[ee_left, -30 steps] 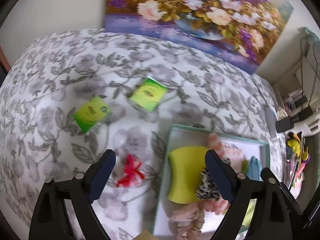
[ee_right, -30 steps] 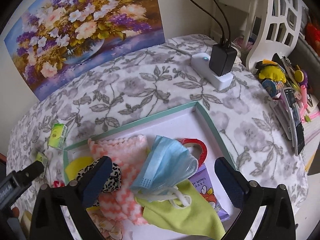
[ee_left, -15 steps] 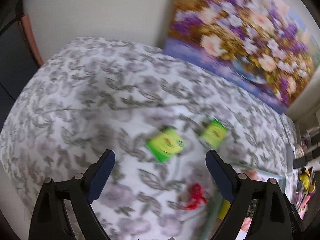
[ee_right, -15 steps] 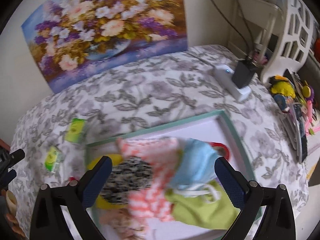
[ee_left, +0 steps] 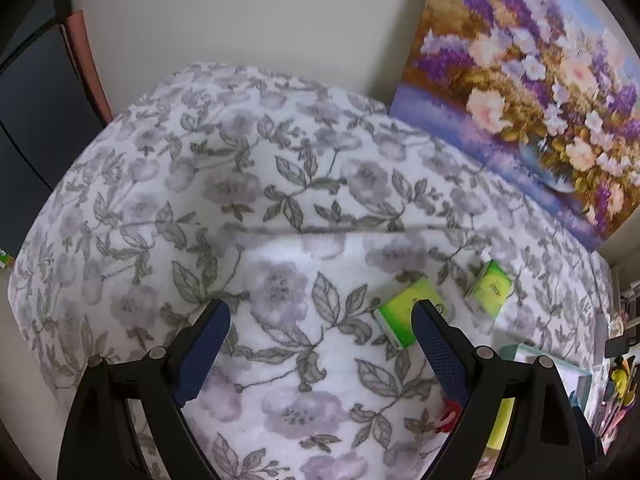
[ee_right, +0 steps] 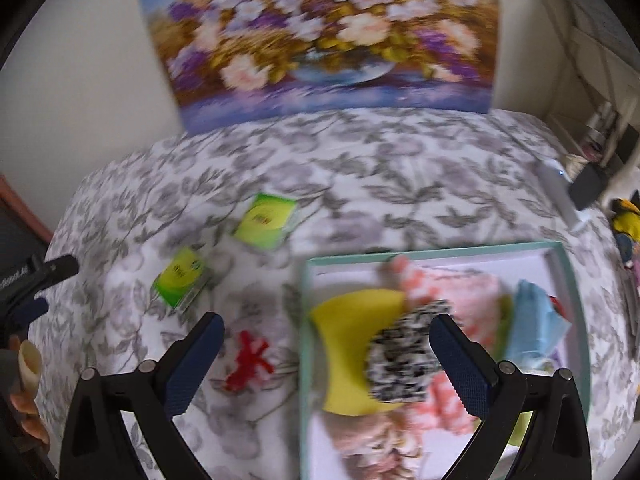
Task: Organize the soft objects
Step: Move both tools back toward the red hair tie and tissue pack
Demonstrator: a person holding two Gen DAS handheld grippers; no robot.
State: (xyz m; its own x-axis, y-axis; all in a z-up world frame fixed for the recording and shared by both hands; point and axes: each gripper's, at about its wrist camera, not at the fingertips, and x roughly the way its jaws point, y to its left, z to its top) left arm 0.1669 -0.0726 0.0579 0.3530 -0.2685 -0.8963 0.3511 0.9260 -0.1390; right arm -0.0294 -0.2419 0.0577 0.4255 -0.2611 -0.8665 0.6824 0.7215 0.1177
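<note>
Your left hand-held gripper has swung away from the tray; a second ago the tray sat between its fingers, now only bare floral cloth lies there, jaws wide apart and empty. One green packet peeks beside its right finger, another just beyond. Your right hand-held gripper has slid over too, jaws apart, empty: the red bow now lies between them, with the yellow sponge and spotted scrunchie in the tray.
</note>
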